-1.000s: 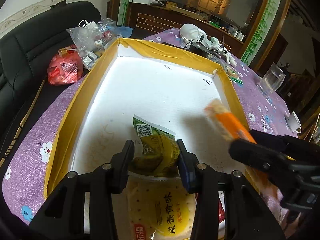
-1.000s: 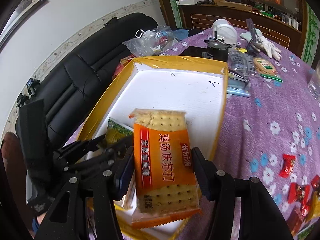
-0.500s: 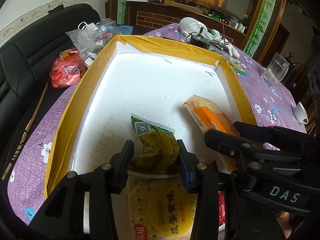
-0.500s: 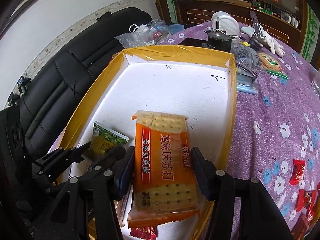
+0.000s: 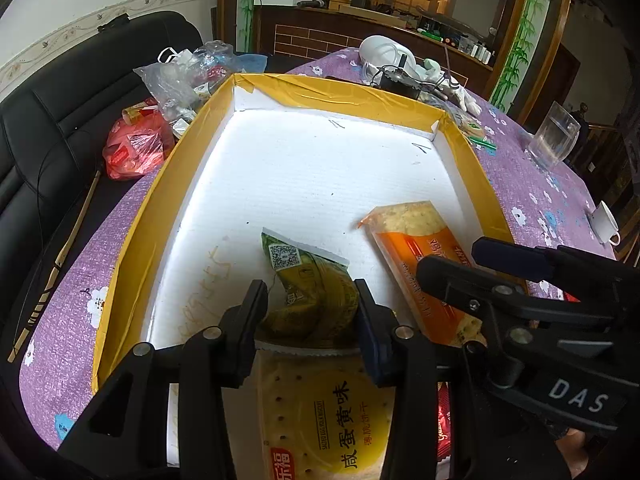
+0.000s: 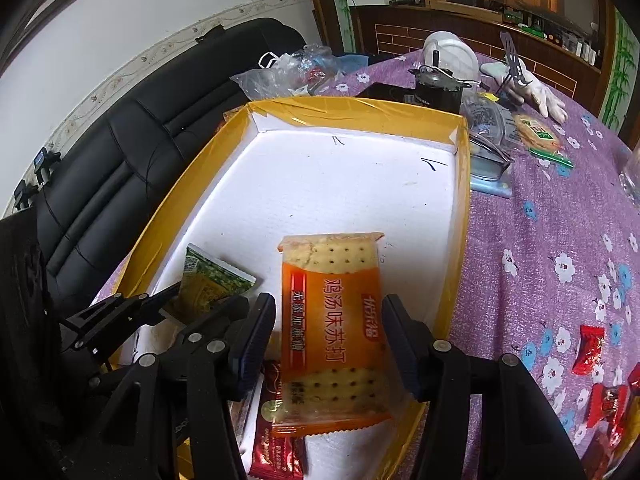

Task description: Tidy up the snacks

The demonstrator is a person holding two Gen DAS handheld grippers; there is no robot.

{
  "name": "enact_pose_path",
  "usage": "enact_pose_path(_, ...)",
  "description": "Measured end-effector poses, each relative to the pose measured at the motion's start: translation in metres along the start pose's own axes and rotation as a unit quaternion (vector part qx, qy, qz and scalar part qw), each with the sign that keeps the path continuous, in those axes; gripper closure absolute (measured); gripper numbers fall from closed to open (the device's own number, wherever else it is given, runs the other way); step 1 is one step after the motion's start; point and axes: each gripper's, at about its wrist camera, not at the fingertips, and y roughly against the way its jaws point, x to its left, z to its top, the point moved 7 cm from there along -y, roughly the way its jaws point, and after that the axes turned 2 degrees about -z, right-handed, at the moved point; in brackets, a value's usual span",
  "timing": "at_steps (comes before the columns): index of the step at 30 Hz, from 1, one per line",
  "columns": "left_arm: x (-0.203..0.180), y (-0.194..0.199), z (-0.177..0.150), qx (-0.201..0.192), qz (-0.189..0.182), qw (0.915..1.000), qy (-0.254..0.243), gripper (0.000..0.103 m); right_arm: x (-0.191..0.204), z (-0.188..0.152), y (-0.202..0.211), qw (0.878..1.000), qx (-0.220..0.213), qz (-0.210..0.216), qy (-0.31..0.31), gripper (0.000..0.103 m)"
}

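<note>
My left gripper point(image 5: 310, 304) is shut on a green-yellow snack packet point(image 5: 310, 292), holding it low over the near end of the yellow-rimmed white tray point(image 5: 320, 92). A yellow cracker pack point(image 5: 332, 420) lies under it. My right gripper point(image 6: 328, 324) stands around an orange cracker pack point(image 6: 332, 328) over the tray's near right corner; its pads seem slightly apart from the pack's sides. The orange pack point(image 5: 420, 252) and the right gripper point(image 5: 480, 280) also show in the left wrist view. The green packet point(image 6: 208, 280) and tray point(image 6: 360, 112) also show in the right wrist view.
Red candy packs point(image 6: 276, 440) lie in the tray under the orange pack. Loose red candies point(image 6: 588, 348) lie on the purple flowered cloth point(image 6: 560, 220) to the right. A glass point(image 5: 554, 136), cup point(image 5: 606, 224), plastic bags point(image 5: 180, 80) and a black sofa point(image 5: 60, 128) surround the tray.
My right gripper has carried the orange cracker pack left and down into the tray, beside the green packet, and its jaws now look looser on it. My left gripper has stayed put.
</note>
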Motion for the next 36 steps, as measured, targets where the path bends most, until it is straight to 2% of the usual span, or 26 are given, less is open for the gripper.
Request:
enact_pose_path(4,-0.001,0.0,0.001,0.001,0.002,1.0,-0.003,0.056,0.0,-0.001,0.004,1.0,-0.004,0.0,0.0,0.046)
enact_pose_path(11,-0.001,0.001,0.001,-0.002,0.005,1.0,-0.004,0.056,0.0,-0.003,0.009,1.0,-0.006,0.002,0.0,0.046)
enact_pose_path(24,-0.008,0.013,0.0,-0.029,0.025,0.9991,-0.019,0.046,-0.009,-0.011,0.033,1.0,-0.02,0.011,-0.011,0.044)
enact_pose_path(36,-0.028,0.029,0.002,-0.052,0.049,0.9962,-0.05,0.046,-0.03,-0.024,0.062,0.999,-0.032,0.014,-0.028,0.041)
